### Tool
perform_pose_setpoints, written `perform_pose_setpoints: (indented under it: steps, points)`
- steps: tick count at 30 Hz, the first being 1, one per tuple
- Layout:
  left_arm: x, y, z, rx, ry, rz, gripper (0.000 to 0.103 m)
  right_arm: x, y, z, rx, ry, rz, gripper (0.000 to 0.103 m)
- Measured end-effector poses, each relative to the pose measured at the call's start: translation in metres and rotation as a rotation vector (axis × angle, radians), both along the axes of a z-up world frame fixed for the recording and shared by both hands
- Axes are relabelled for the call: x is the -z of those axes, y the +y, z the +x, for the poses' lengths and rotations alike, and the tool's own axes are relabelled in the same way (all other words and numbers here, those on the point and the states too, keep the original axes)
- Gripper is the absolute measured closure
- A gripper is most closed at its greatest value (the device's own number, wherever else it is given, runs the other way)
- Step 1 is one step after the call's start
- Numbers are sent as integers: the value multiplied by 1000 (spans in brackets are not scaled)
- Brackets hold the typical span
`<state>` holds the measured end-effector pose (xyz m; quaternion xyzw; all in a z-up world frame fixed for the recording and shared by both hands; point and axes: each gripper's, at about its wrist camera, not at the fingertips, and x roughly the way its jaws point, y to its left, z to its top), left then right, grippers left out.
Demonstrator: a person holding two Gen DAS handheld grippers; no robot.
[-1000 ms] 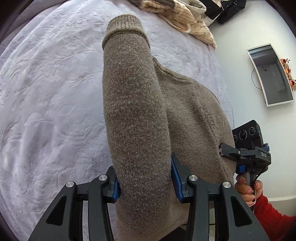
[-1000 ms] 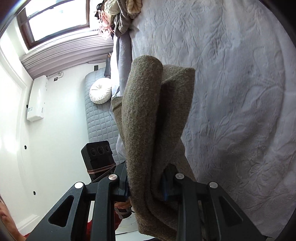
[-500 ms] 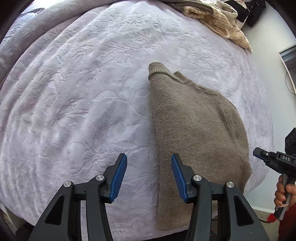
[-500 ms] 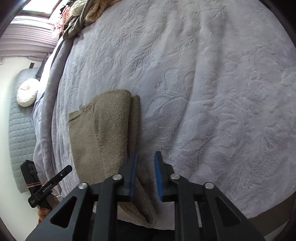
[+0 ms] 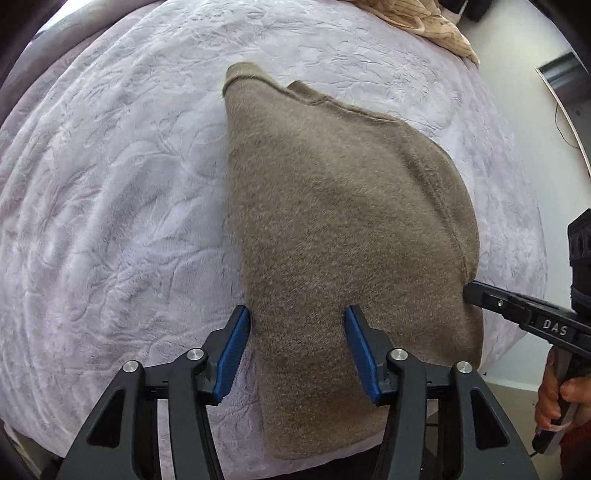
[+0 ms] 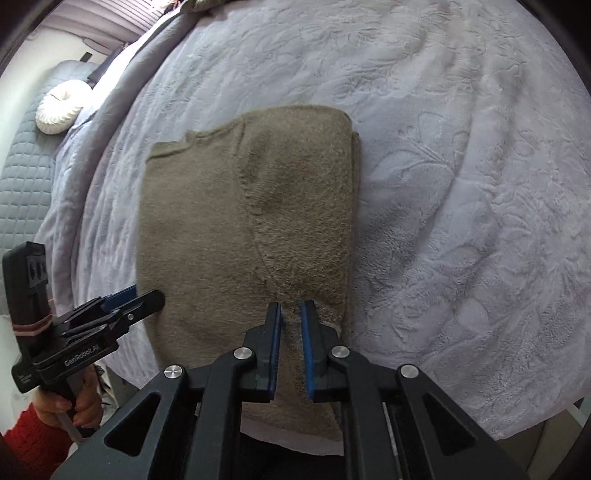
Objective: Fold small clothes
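brown knit sweater [image 5: 343, 236] lies folded lengthwise on the pale embossed bedspread [image 5: 110, 192], near the bed's front edge, neckline pointing away from the cameras and one sleeve doubled under its right side. a second ago the garment hung lifted between both tools; it has since been laid down and let go. the left tongs [image 5: 293, 347] hover just above the sweater's near-left part, their blue pads spread wide and pressing on nothing, the jaws having just been opening. the right tongs [image 6: 291, 350] sit low over the near-right corner, having just closed to a narrow slit; fuzzy knit shows through the gap, but the frames do not prove a pinch, so they read as clenched and empty. a hand in a red sleeve [image 6: 26, 439] grips the left tool's handle. a heap of other clothes [image 5: 417, 18] waits at the far edge of the bed, and a round white cushion [image 6: 59, 107] rests beside the quilted headboard. judged from how it lies, the lengthwise fold is done; a crosswise fold appears to remain.
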<state>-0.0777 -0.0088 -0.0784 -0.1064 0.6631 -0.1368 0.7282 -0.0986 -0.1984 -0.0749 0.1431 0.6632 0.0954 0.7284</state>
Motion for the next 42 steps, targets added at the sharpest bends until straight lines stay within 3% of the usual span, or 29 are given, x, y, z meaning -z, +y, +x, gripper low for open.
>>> perform_pose_setpoints:
  steps: [3,10,16,30,31,33,38,39,40,41,42]
  points:
    - [4,6,-1,-43,22,-43,41,14,-7,-1,4,3,-6,95]
    - [0,2,-2,-26,2,-4,41,8,-2,-7,1,-3,-52,94]
    - [-1,2,-4,-24,0,11,41,1,-19,-18,72,27,-24,93]
    - [-22,-11,-26,46,-28,152,41,-31,-11,-35,88,-15,-85,90]
    - [-23,-11,-28,42,-26,153,39,-33,-9,-35,85,-18,-86,90]
    - [-26,-10,-33,25,-34,156,12,-35,-5,-35,77,-23,-92,90]
    - [-36,-6,-40,4,-58,154,12,-42,6,-36,57,-31,-106,89]
    - [-38,-5,-41,2,-59,164,12,-43,9,-36,50,-32,-113,84]
    - [-40,-4,-42,2,-58,178,10,-45,12,-36,42,-35,-129,63]
    - [-41,-3,-42,-1,-58,185,0,-48,14,-36,34,-42,-147,48]
    - [-43,-2,-43,-5,-61,187,0,-50,16,-36,30,-52,-159,22]
